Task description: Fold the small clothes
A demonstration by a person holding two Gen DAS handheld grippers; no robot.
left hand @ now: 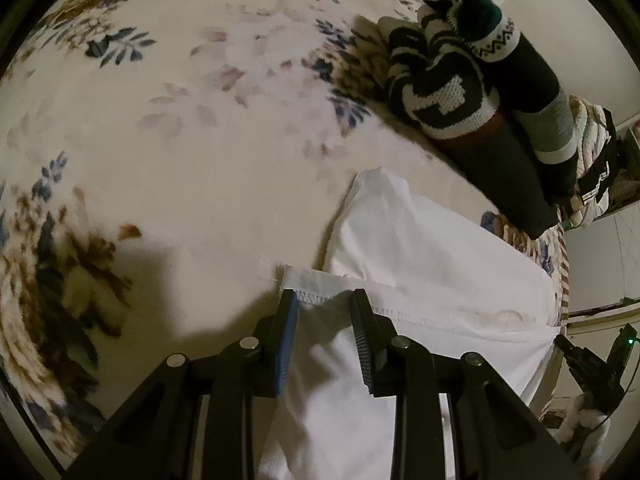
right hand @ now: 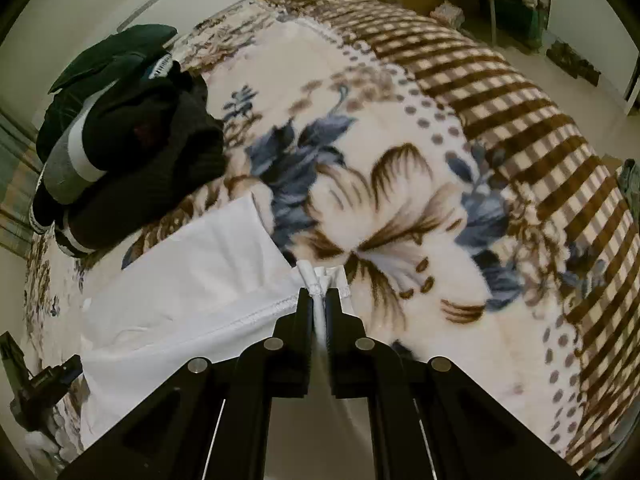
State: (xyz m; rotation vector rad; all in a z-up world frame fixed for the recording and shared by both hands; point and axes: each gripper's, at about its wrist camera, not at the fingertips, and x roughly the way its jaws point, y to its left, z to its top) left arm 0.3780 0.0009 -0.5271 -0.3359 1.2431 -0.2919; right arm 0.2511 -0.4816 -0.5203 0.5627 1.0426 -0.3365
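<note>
Pinching the white garment [right hand: 192, 280] hem at lower centre, the right gripper [right hand: 319, 292] was clenched; the left gripper [left hand: 324, 300] straddled the hem unclosed; the cloth stretched between them.

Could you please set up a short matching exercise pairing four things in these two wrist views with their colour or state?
Things:
1. left claw
2. right claw
3. white garment
4. pile of dark knitwear

Colour or state:
a. lies beside the white cloth on the floral blanket
b. open, hemmed edge between its fingers
c. shut on a bunched white edge
d. spread between the two claws, hem stitching showing

Pairs: 1-b, 2-c, 3-d, 4-a
</note>
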